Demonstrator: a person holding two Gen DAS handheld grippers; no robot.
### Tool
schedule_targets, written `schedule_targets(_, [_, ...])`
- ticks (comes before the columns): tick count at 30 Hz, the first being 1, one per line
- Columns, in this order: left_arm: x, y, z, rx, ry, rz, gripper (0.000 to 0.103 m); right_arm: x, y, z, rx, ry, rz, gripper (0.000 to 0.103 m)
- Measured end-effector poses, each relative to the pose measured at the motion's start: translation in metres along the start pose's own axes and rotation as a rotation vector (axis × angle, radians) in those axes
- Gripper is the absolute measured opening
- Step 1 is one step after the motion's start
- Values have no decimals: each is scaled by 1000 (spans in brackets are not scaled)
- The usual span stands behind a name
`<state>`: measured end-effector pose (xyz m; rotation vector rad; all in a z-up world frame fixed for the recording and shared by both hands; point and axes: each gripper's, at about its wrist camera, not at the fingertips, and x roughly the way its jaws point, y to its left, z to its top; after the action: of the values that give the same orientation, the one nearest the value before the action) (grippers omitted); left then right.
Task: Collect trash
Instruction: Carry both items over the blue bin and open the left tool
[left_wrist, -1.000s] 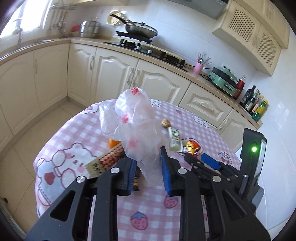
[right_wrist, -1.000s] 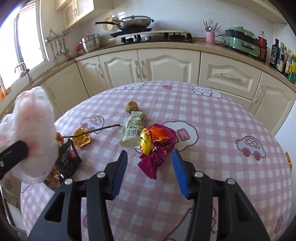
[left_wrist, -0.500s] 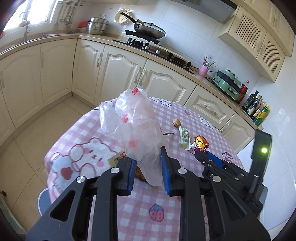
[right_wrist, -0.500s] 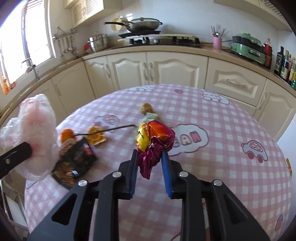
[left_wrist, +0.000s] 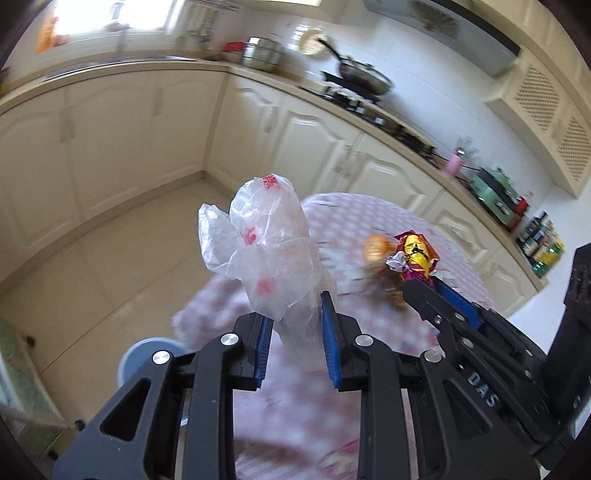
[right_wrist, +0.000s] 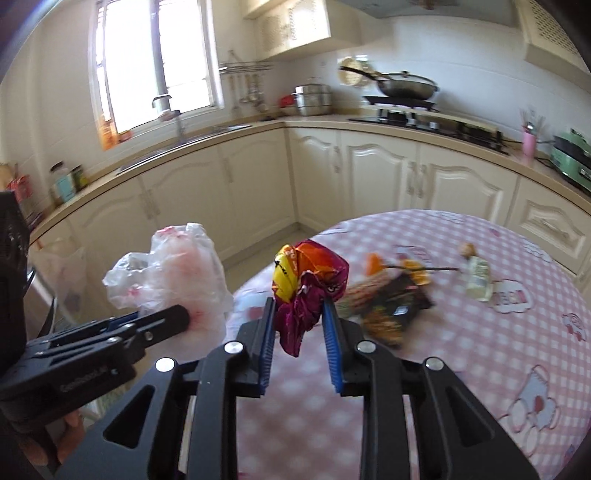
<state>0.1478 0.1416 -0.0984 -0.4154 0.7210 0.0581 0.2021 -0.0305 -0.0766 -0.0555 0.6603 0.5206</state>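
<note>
My left gripper (left_wrist: 297, 325) is shut on a crumpled clear plastic bag (left_wrist: 266, 251) with red print, held up over the table's left edge; the bag also shows in the right wrist view (right_wrist: 173, 273). My right gripper (right_wrist: 299, 325) is shut on a crumpled purple, orange and yellow wrapper (right_wrist: 306, 288), lifted above the table; the wrapper also shows in the left wrist view (left_wrist: 415, 258). More trash lies on the pink checked table (right_wrist: 480, 350): a dark snack packet (right_wrist: 391, 310), orange peel (right_wrist: 413, 267), a thin stick, a pale wrapper (right_wrist: 478, 277) and a small brown lump (right_wrist: 466, 249).
A round grey-blue bin (left_wrist: 147, 358) stands on the tiled floor by the table's left edge. Cream cabinets (right_wrist: 369, 177) and a counter with a hob and pan run behind the table. A plastic-lined container (right_wrist: 66, 273) sits at far left.
Both grippers have swung left, away from the table's middle, toward its left edge. The right gripper closed on the coloured wrapper and lifted it. The left still holds the bag.
</note>
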Motion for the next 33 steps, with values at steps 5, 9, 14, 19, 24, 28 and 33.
schedule_targets(5, [-23, 47, -13, -52, 0, 83, 23, 9, 62, -12, -73, 31, 87, 24])
schedule_targets(9, [-33, 77, -22, -86, 12, 134, 23, 20, 104, -21, -121, 57, 140, 24])
schedule_targets(14, [-35, 106, -30, -114, 35, 191, 23, 38, 143, -34, -165, 95, 183, 24])
schedule_targets(19, [-29, 126, -35, -140, 57, 209, 24, 57, 163, -46, -188, 135, 198, 24])
schedule_targets(24, [-17, 139, -37, -158, 79, 216, 24, 72, 171, -52, -198, 157, 201, 24])
schedule_targets(28, [-6, 148, -35, -166, 97, 216, 27, 84, 171, -53, -194, 169, 198, 24])
schedule_targets(33, [1, 153, -31, -165, 94, 215, 29, 94, 171, -52, -185, 175, 193, 24])
